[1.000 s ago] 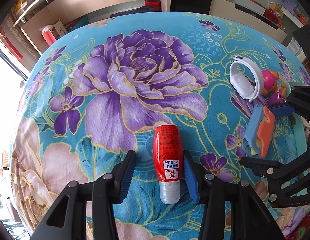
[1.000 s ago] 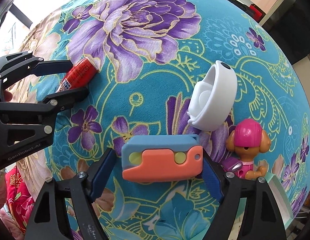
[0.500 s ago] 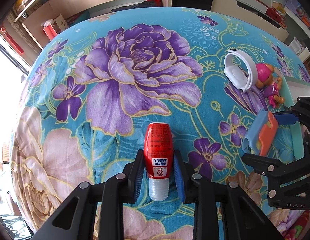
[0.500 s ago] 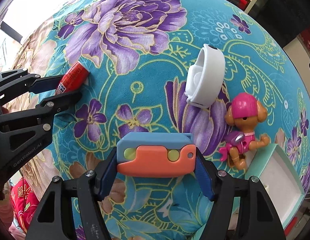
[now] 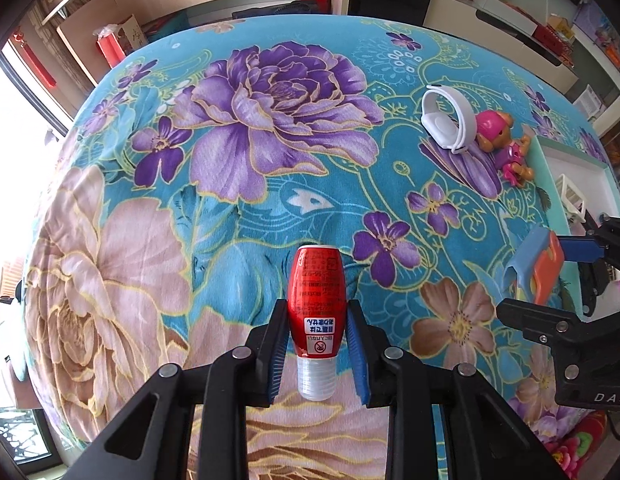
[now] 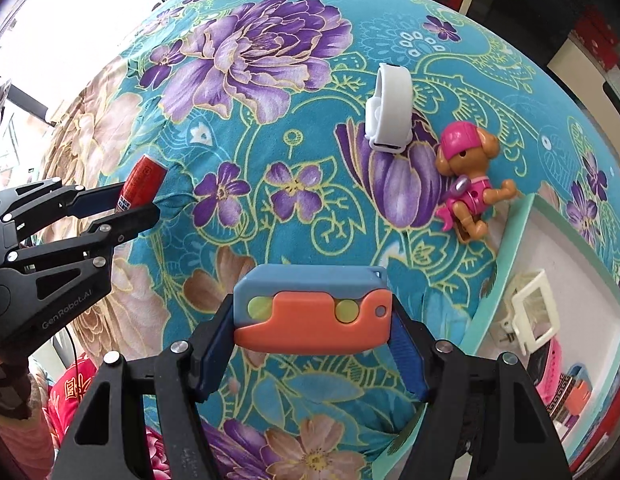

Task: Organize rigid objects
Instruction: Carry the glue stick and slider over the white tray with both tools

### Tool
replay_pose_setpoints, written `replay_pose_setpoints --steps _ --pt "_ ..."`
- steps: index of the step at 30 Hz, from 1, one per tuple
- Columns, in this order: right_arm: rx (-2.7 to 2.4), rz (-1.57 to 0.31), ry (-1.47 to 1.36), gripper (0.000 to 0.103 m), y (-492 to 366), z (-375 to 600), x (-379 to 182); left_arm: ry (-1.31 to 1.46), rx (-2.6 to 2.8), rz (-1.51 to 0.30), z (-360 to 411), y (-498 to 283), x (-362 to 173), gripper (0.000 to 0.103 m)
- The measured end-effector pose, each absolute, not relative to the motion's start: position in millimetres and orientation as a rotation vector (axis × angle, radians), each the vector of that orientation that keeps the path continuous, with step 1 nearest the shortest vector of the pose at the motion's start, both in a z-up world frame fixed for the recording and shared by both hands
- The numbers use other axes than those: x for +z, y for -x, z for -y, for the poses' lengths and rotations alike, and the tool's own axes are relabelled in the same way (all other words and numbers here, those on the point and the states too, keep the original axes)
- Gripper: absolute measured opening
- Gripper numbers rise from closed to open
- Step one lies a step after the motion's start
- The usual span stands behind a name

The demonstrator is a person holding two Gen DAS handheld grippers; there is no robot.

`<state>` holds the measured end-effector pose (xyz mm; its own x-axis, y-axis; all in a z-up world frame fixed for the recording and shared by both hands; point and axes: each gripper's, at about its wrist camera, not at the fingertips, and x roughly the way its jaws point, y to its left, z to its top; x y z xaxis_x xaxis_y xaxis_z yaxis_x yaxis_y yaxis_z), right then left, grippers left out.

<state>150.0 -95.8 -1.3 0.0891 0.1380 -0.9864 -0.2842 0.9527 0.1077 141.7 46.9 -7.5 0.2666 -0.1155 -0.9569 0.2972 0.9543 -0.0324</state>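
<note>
My left gripper (image 5: 317, 334) is shut on a small red bottle (image 5: 317, 300) with a clear cap, lifted off the flowered cloth; in the right wrist view the bottle (image 6: 144, 178) shows at the left between the left gripper's fingers. My right gripper (image 6: 312, 320) is shut on a blue and orange toy block (image 6: 314, 304), held crosswise above the cloth; the block (image 5: 536, 272) also shows at the right edge of the left wrist view. A white wristband (image 6: 390, 106) and a pink toy dog (image 6: 468, 178) lie on the cloth.
A mint-rimmed white tray (image 6: 506, 248) stands at the right, holding a cream plastic frame (image 6: 534, 312) and other small items. The round table's teal flowered cloth (image 5: 270, 120) stretches ahead. Shelves and boxes stand beyond the far edge.
The left gripper closed on the red bottle and lifted it. The right gripper tightened on the block, rose and shifted toward the tray, which has come into view.
</note>
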Motion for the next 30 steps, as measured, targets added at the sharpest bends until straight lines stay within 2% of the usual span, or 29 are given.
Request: replay_pose_setpoints --steps 14,30 --pt "0.2 -1.402 0.043 0.071 -85 181 64 -0.193 -0.327 -1.238 -10 -79 51 0.03" --pt "-0.045 -1.403 -0.16 0.071 -33 309 50 -0.239 -0.46 -1.201 92 -49 83 0.03"
